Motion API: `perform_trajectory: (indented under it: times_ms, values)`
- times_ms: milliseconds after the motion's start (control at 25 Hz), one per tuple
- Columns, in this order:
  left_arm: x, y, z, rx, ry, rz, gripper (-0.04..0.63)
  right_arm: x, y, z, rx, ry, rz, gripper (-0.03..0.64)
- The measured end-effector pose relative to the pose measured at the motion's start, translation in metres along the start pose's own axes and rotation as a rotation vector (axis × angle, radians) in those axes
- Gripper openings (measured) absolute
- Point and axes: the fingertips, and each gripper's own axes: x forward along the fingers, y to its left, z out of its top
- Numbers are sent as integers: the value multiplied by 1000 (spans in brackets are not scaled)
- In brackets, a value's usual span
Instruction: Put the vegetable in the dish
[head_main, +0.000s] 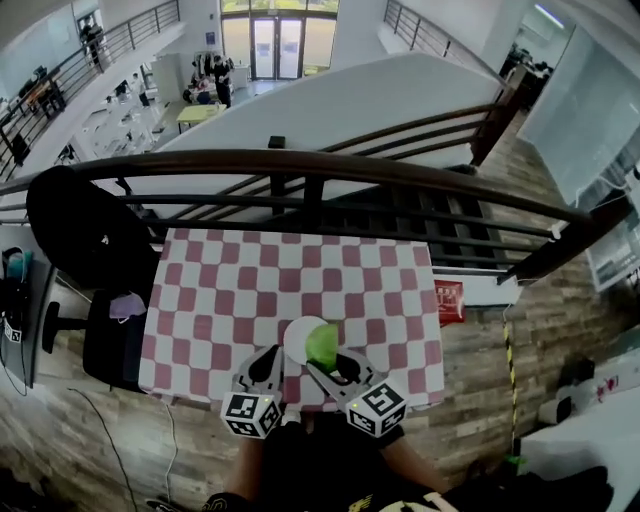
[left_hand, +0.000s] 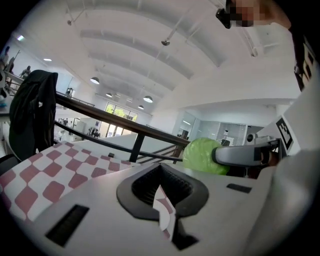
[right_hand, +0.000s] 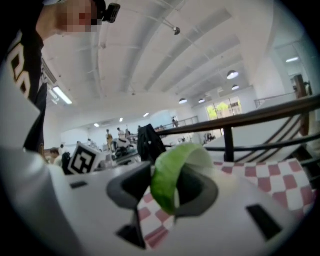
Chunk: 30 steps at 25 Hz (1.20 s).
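Observation:
A pale green leafy vegetable (head_main: 322, 344) hangs over the right part of a white dish (head_main: 294, 334) near the front edge of the red-and-white checked table (head_main: 300, 280). My right gripper (head_main: 329, 362) is shut on it. In the right gripper view the vegetable (right_hand: 169, 181) fills the space between the jaws of the right gripper (right_hand: 168, 189). My left gripper (head_main: 267, 366) sits just left of the dish, shut and holding nothing. In the left gripper view the left gripper (left_hand: 161, 193) has its jaws together, and the vegetable (left_hand: 201, 156) shows to the right.
A dark wooden railing (head_main: 320, 165) runs behind the table, with a drop to a lower floor beyond it. A chair draped with a black jacket (head_main: 85, 235) stands at the table's left. A red packet (head_main: 450, 300) lies off the right edge.

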Motion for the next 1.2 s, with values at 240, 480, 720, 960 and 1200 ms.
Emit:
perform_trajectory:
  times_ms: [240, 480, 720, 960, 1200]
  values:
    - [6, 25, -38, -2, 119, 45, 19, 19, -20, -43, 113, 83, 20, 155]
    - [5, 43, -62, -22, 195, 85, 20, 42, -35, -92, 257, 164, 34, 155]
    - [10, 62, -79, -32, 234, 123, 19, 72, -51, -139, 327, 243, 56, 151]
    - [18, 74, -98, -38, 283, 138, 19, 98, -57, -167, 388, 285, 98, 149]
    - [21, 89, -118, -4, 349, 112, 20, 109, -74, -176, 550, 265, 134, 145]
